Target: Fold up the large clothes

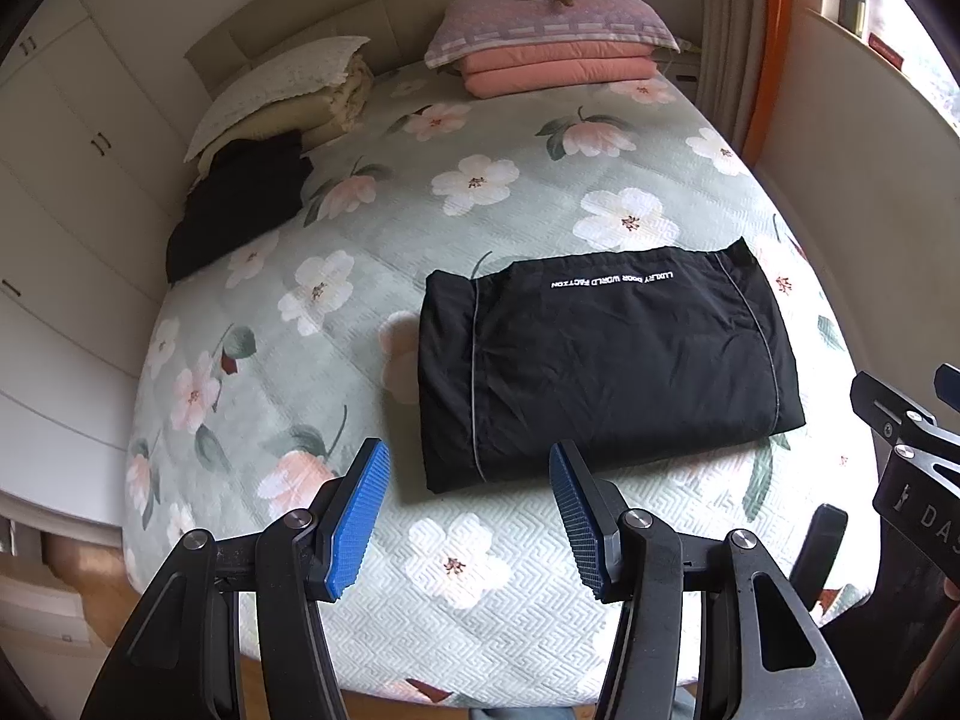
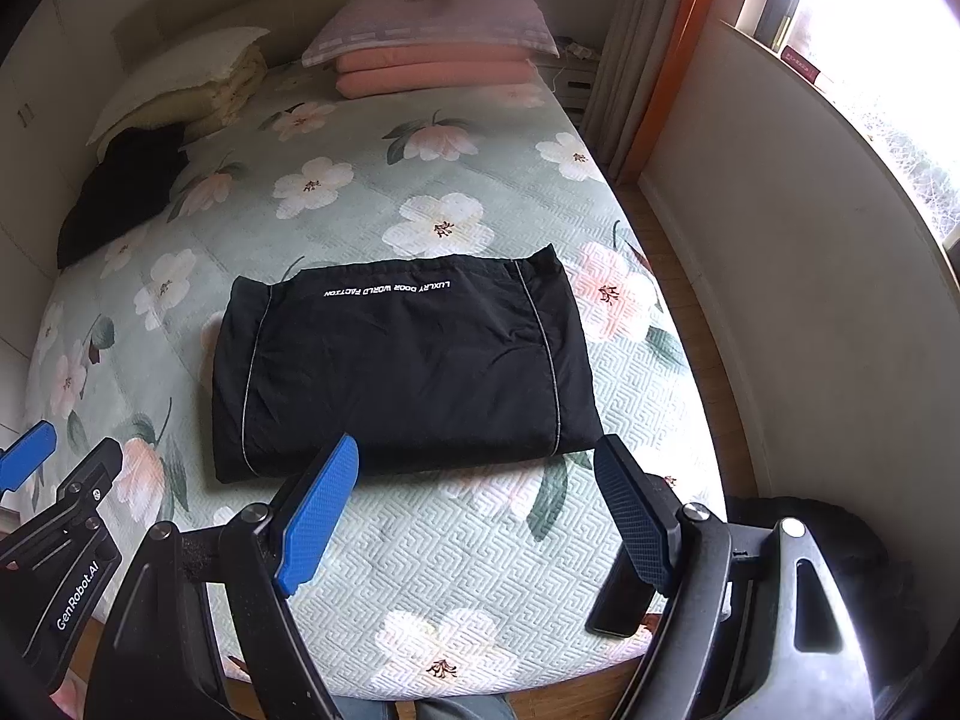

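Plainly, both pairs of jaws stand apart with nothing between them. The left gripper (image 1: 470, 519) hangs above the quilt just short of the near edge of the folded black garment (image 1: 606, 360), toward its left corner; the right gripper (image 2: 474, 516) hangs over that same near edge, toward its right corner, its jaws set wider than the left's. Neither touches the cloth.

The garment lies flat on the floral bedspread (image 2: 456, 570) as a neat rectangle, white lettering along its far side and two pale piping lines running front to back. It looks close to finished, perhaps with one more fold or a move to a pile left.

The risks, as I judge them:
- Pinching only the top layer at the near edge would peel the stack open when lifted.
- Uneven grips at the two corners, given the different jaw openings, could skew the next fold.
- The slick-looking fabric may slide on the quilt and bunch.
- A dark flat object, perhaps a phone (image 2: 618, 606), lies near the foot of the bed on the garment's near right, under the right gripper, and could be knocked off.

Beyond the garment's far left lies another black garment (image 1: 240, 204), beside stacked pillows (image 1: 282, 90).
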The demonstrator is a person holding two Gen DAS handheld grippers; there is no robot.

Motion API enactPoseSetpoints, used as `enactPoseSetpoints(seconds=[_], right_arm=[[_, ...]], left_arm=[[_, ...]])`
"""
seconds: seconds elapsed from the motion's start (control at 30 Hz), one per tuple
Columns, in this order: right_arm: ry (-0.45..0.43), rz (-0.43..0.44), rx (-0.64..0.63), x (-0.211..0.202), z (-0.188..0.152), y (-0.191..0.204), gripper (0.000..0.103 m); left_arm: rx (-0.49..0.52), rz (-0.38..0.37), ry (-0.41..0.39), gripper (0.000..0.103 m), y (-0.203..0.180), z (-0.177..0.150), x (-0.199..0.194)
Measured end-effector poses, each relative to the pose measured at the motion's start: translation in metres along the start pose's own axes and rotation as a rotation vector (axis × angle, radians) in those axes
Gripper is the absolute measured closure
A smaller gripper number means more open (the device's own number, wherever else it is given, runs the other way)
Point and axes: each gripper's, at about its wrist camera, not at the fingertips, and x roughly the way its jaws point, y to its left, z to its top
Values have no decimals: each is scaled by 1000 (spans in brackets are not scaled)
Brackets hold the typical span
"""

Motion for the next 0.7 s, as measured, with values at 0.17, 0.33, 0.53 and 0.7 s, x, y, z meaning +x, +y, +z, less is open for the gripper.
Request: enactPoseSetpoints(seconds=[0.17,0.33,0.53,0.7], right_arm=[[10,5,3,4,-1,1,21],[16,10,3,6,-1,3,21],[22,13,-2,8,0,3,21],[27,11,-5,10,0,6,21]], left_arm=[[-6,-19,2,46,0,0,1],[4,-8,-2,46,1,2,3],[-6,10,-16,46,5,4,4],[-23,4,-2,46,9,7,10]])
